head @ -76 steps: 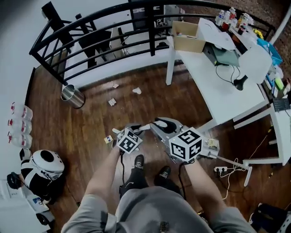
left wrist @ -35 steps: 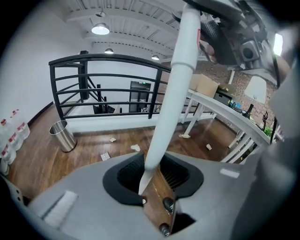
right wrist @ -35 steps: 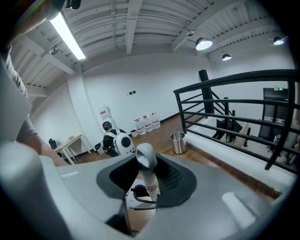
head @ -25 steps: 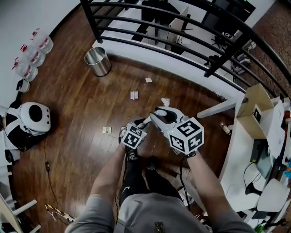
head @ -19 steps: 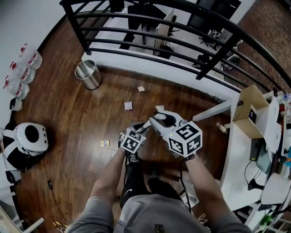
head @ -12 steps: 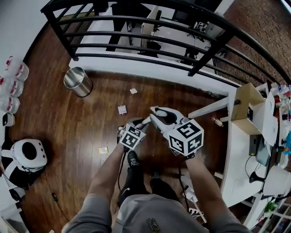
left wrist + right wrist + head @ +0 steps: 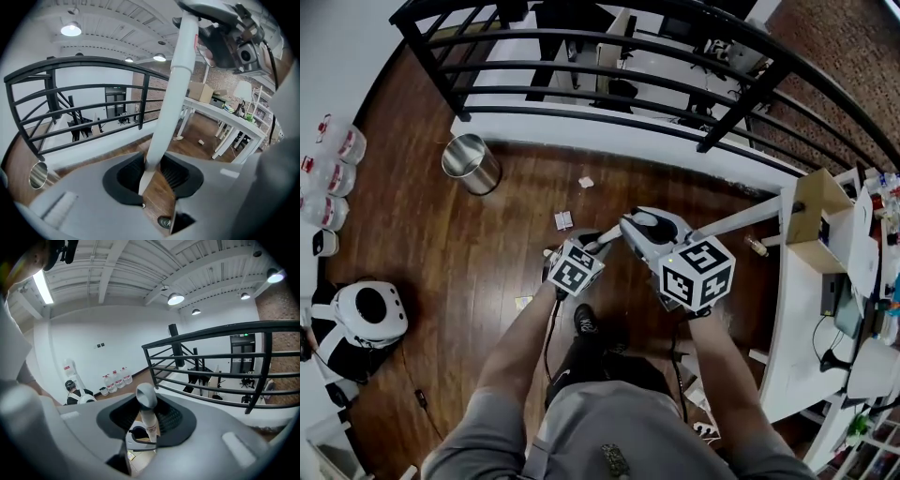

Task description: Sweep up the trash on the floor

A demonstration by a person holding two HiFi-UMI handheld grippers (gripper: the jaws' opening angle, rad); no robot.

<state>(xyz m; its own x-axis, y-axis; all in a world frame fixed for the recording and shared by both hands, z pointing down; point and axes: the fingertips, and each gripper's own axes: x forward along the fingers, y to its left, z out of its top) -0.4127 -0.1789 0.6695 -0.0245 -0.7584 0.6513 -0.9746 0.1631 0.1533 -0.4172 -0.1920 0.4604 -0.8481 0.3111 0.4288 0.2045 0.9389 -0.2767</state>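
Note:
My left gripper (image 7: 587, 242) (image 7: 152, 177) is shut on a long white pole (image 7: 180, 79) that rises steeply past my right gripper. The right gripper (image 7: 641, 223) (image 7: 145, 422) is shut on a grey-white handle with a rounded end (image 7: 146, 401). Below that handle I see a white pan with a dark rim (image 7: 137, 435). Both grippers hang close together above the dark wooden floor. Small paper scraps lie on the floor just beyond them, one by the railing base (image 7: 586, 182), one nearer (image 7: 563, 220) and one to the left (image 7: 523, 302).
A shiny metal bin (image 7: 472, 164) (image 7: 37, 174) stands at the left by a black railing (image 7: 609, 84). A white table (image 7: 787, 319) with a cardboard box (image 7: 820, 220) fills the right. Water bottles (image 7: 323, 178) and a white-and-black helmet-like thing (image 7: 370, 314) sit at the far left.
The person has turned and stepped, so the floor, bin and scraps have shifted in the head view. Both grippers moved along together, each keeping its hold.

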